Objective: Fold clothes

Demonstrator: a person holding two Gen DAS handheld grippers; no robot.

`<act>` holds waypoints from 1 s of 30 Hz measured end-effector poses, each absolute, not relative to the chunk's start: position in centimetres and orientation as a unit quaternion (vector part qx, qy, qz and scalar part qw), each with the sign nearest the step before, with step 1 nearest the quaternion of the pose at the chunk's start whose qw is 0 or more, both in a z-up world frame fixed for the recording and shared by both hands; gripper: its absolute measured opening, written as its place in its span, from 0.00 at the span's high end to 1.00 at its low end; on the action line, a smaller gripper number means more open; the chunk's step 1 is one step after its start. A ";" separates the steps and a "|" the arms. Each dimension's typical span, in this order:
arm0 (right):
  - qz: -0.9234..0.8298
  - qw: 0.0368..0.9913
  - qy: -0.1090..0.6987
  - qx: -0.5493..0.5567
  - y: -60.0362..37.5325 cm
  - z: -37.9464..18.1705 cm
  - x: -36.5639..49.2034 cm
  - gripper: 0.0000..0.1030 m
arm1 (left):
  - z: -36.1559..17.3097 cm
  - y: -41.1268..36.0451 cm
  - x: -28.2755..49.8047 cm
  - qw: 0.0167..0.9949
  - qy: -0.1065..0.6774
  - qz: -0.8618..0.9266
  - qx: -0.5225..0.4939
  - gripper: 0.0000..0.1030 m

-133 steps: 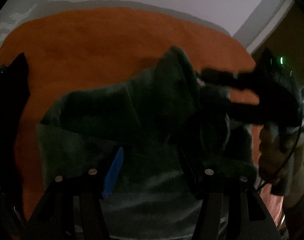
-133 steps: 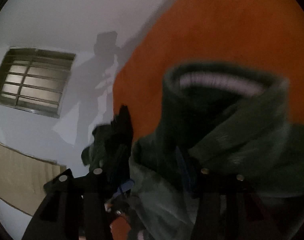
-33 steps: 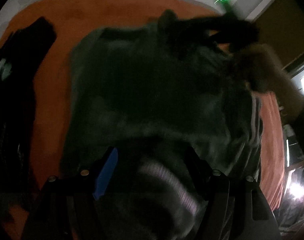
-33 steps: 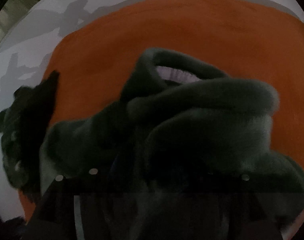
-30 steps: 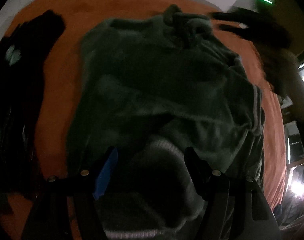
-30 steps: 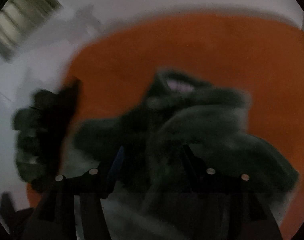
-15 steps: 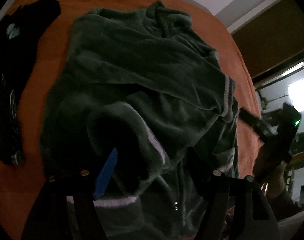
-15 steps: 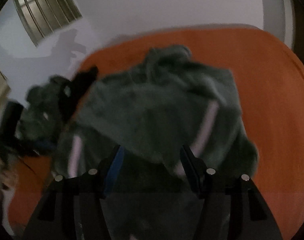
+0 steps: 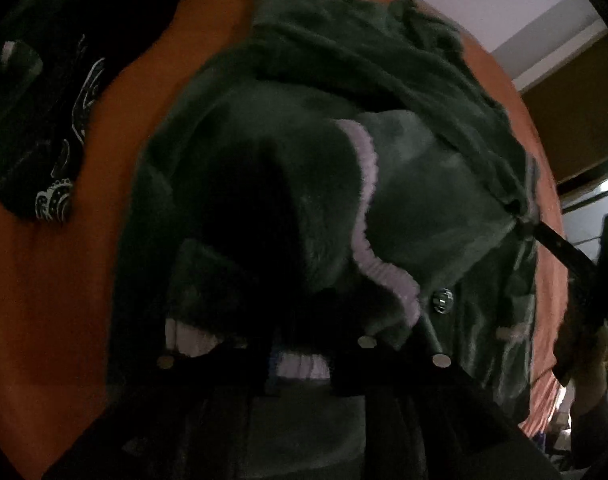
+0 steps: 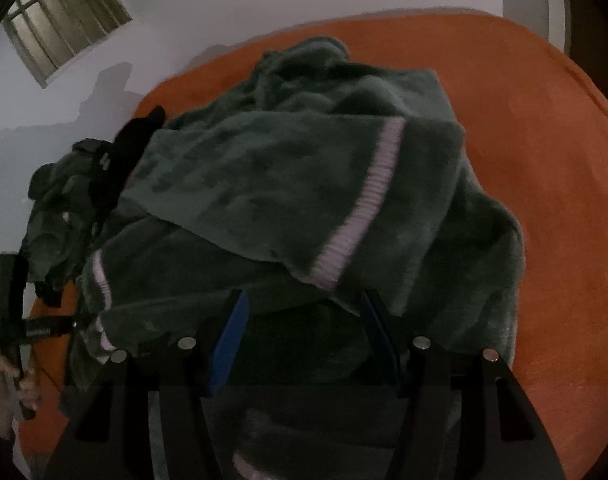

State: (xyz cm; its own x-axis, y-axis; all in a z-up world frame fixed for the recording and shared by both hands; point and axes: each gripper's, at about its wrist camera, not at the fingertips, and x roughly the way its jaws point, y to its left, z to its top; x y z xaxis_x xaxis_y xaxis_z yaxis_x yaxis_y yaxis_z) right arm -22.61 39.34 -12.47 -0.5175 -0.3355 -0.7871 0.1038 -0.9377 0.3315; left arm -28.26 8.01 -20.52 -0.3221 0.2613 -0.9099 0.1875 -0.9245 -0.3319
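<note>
Dark green fleece jacket (image 9: 403, 184) spread rumpled across an orange bed cover (image 9: 56, 280), filling most of both wrist views. Sleeve with a pale lilac ribbed cuff band (image 10: 367, 200) folded over the body of the jacket (image 10: 264, 184), lying diagonally across it. Metal snap button (image 9: 443, 300) showing on the near front edge, just right of another lilac-trimmed edge.

Left gripper (image 9: 300, 364) low over the near hem, pointing steeply down; fingers closing, with the white-banded hem fabric between them, though too dark there to tell whether the pads already press on it. Seen from the right wrist camera, the same left gripper (image 10: 70, 322) at the far left edge of the jacket, a hand (image 10: 16, 380) wrapped round its handle.

Right gripper (image 10: 304, 320) at the near right side of the jacket, fingers apart, blue pad on the left finger (image 10: 230, 340) visible; folded sleeve edge lying just beyond the fingertips, nothing clamped. In the left wrist view, the right gripper (image 9: 543, 236) reaching the jacket's right edge.

Pile of dark clothes (image 9: 36, 92) with white print to the left of the jacket on the bed, apart from it. Barred window (image 10: 64, 20) in the pale wall beyond.
</note>
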 end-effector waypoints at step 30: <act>-0.871 0.056 -0.058 0.485 39.8 -13.3 -25.8 0.43 | -15.9 4.5 -33.6 0.025 -0.156 0.829 -0.537 0.46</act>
State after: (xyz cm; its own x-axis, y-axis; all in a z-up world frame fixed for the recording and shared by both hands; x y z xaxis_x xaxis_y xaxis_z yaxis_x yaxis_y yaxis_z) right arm -25.82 39.84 -13.32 -0.5235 -0.1547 -0.8379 0.0419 -0.9869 0.1560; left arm -33.63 4.52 -15.86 -0.4231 0.2090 -0.8817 0.1267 -0.9498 -0.2860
